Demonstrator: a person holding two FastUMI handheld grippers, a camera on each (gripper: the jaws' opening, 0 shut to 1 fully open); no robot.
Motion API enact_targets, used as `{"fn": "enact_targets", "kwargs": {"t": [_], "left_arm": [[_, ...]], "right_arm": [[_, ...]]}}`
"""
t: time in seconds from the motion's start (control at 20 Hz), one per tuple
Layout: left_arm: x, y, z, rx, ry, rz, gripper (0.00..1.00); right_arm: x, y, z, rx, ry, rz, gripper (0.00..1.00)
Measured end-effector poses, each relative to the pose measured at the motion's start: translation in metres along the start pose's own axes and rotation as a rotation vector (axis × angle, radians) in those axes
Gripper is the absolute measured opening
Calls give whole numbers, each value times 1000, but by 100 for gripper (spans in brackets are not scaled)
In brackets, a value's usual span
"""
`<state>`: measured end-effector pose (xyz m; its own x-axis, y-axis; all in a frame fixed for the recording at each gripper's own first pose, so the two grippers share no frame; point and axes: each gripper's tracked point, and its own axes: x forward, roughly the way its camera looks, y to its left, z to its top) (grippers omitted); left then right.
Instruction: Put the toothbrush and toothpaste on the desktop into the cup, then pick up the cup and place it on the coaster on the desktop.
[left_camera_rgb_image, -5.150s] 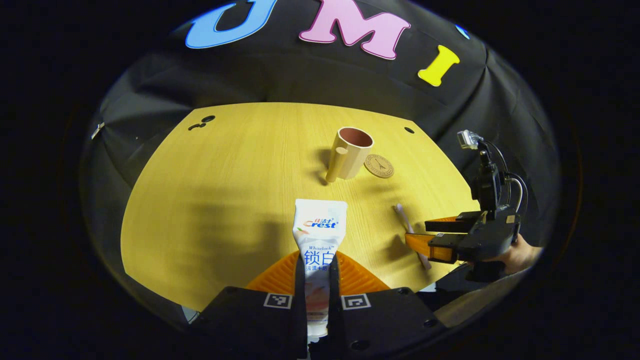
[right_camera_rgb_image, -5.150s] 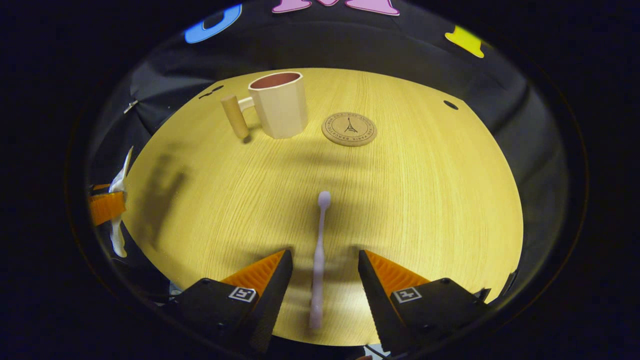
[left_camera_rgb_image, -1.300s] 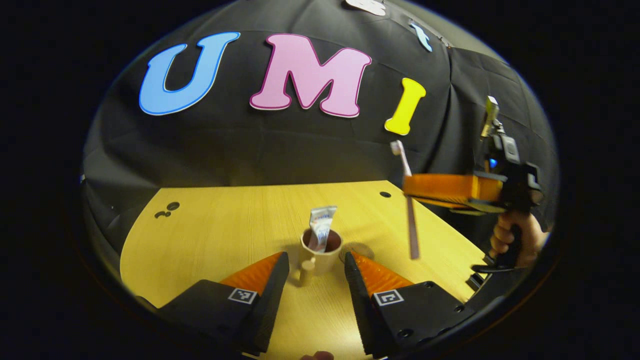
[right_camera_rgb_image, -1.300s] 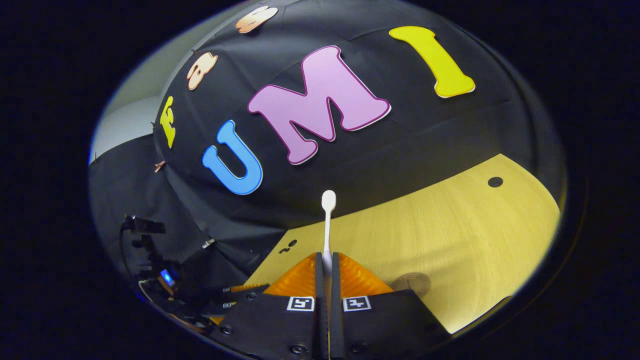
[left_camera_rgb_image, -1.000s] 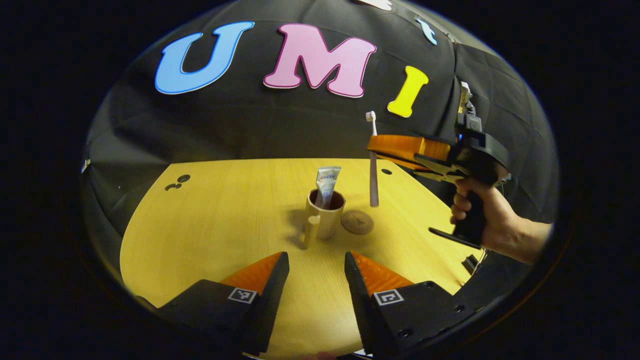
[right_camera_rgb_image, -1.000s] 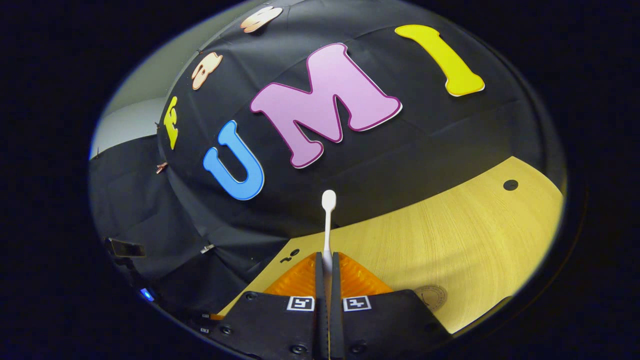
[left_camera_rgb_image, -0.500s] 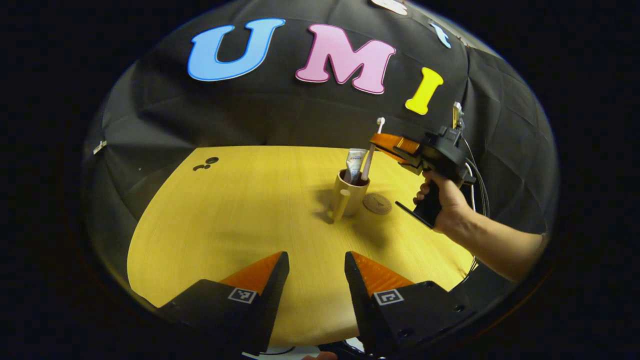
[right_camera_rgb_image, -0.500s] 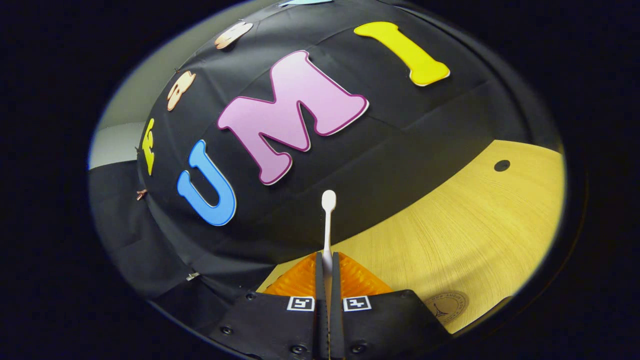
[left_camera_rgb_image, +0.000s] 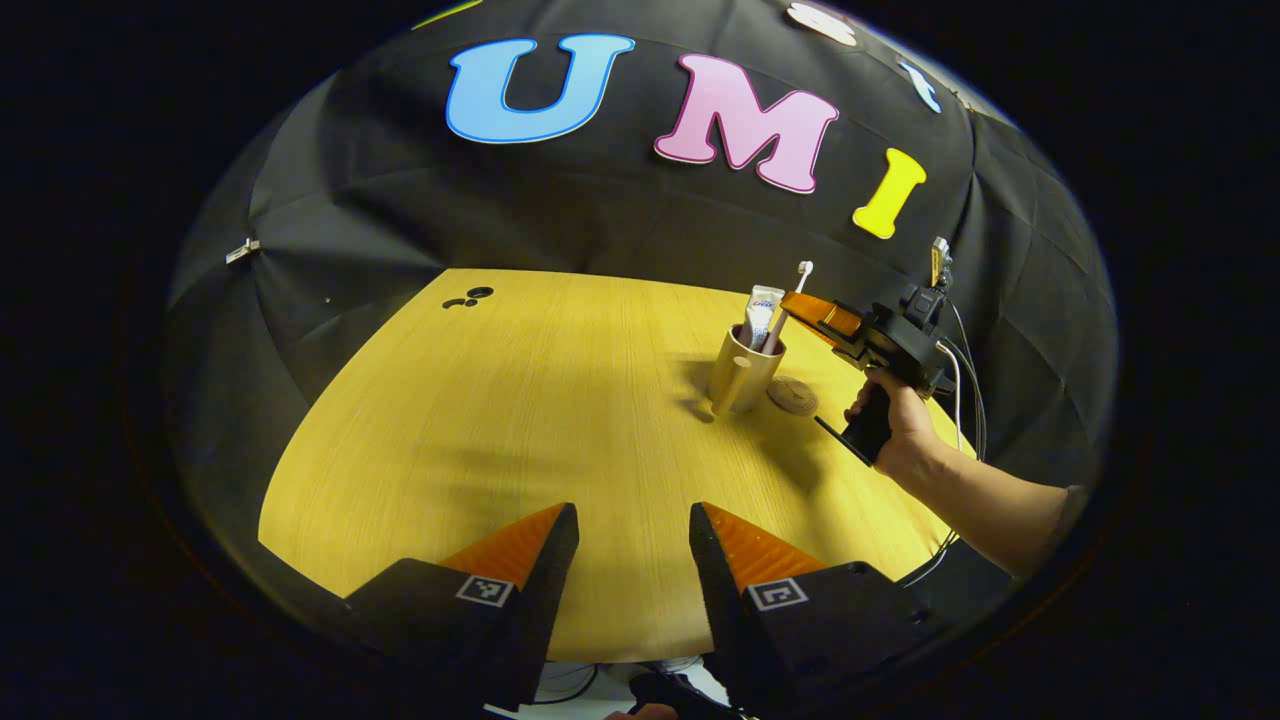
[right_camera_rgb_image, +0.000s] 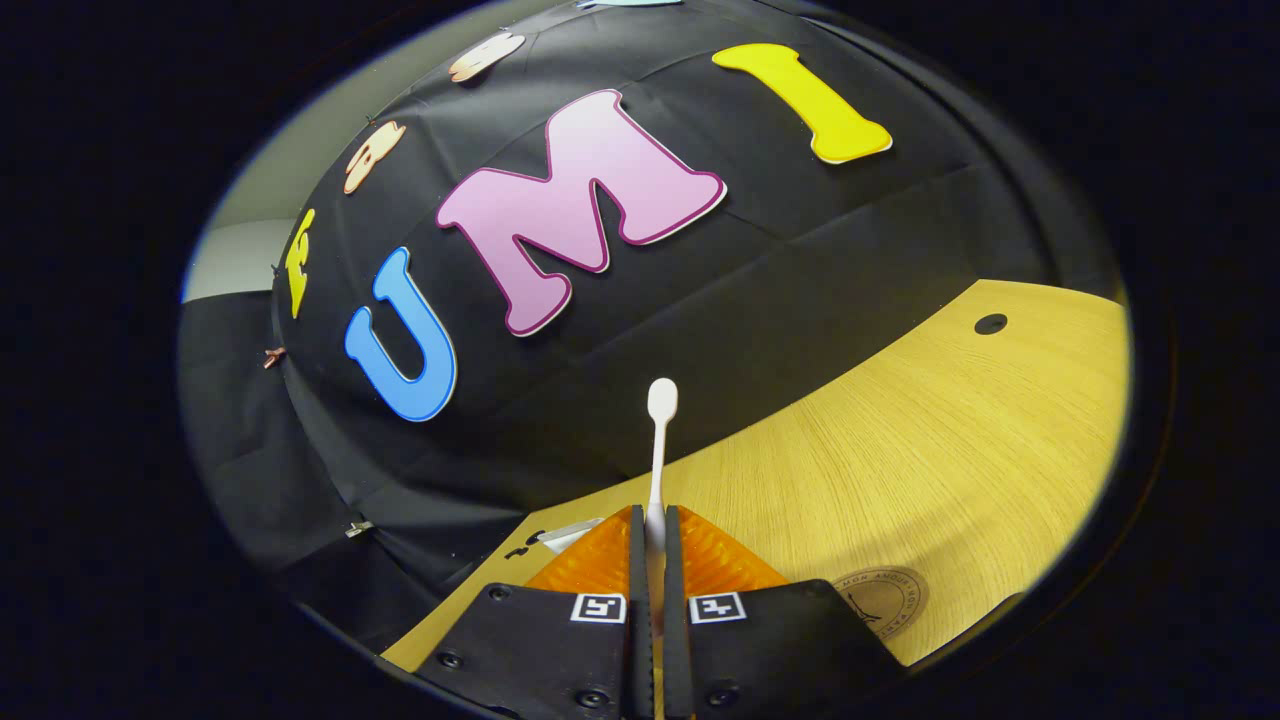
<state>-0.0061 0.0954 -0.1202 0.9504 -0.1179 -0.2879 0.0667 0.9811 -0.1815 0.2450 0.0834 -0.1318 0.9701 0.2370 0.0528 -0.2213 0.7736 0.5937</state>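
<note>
Left gripper view: my left gripper (left_camera_rgb_image: 625, 560) sits at the bottom centre, its orange fingers (left_camera_rgb_image: 520, 545) spread wide with nothing between them, above the near edge of the wooden desktop (left_camera_rgb_image: 480, 420). A broad bare stretch of desktop lies between it and the beige cup (left_camera_rgb_image: 745, 368), which stands right of centre, handle toward the camera, well in from the far edge. The toothpaste tube (left_camera_rgb_image: 762, 312) stands upright inside the cup; I see red lettering on the tube but cannot read it at this size. The white toothbrush (left_camera_rgb_image: 788, 300) leans with its lower end in the cup and its head above the rim. My right gripper (left_camera_rgb_image: 815, 315), held by a hand (left_camera_rgb_image: 890, 425), reaches in from the right and clamps the toothbrush mid-handle. The round cork coaster (left_camera_rgb_image: 793, 395) lies just beside the cup, lower right of it; whether they touch I cannot tell.

Right gripper view: the orange fingers (right_camera_rgb_image: 600, 550) are closed narrow on the toothbrush (right_camera_rgb_image: 658, 440), head upward at centre. The coaster (right_camera_rgb_image: 885, 598) at lower right bears ring lettering and a tower emblem.
</note>
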Motion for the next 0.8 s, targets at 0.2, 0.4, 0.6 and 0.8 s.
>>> {"fn": "enact_targets", "kwargs": {"t": [0.2, 0.4, 0.6, 0.8], "left_arm": [[3, -13, 7, -17, -15, -6, 70], [9, -29, 15, -17, -26, -19, 70], [16, -43, 22, -13, -26, -27, 70], [30, -55, 32, 4, -23, -25, 70]], "right_arm": [[-22, -4, -16, -36, 85, 5, 10], [-35, -3, -26, -43, 163, 25, 11], [-49, -7, -37, -40, 251, 42, 19], [-71, -11, -46, -54, 333, 52, 20]]}}
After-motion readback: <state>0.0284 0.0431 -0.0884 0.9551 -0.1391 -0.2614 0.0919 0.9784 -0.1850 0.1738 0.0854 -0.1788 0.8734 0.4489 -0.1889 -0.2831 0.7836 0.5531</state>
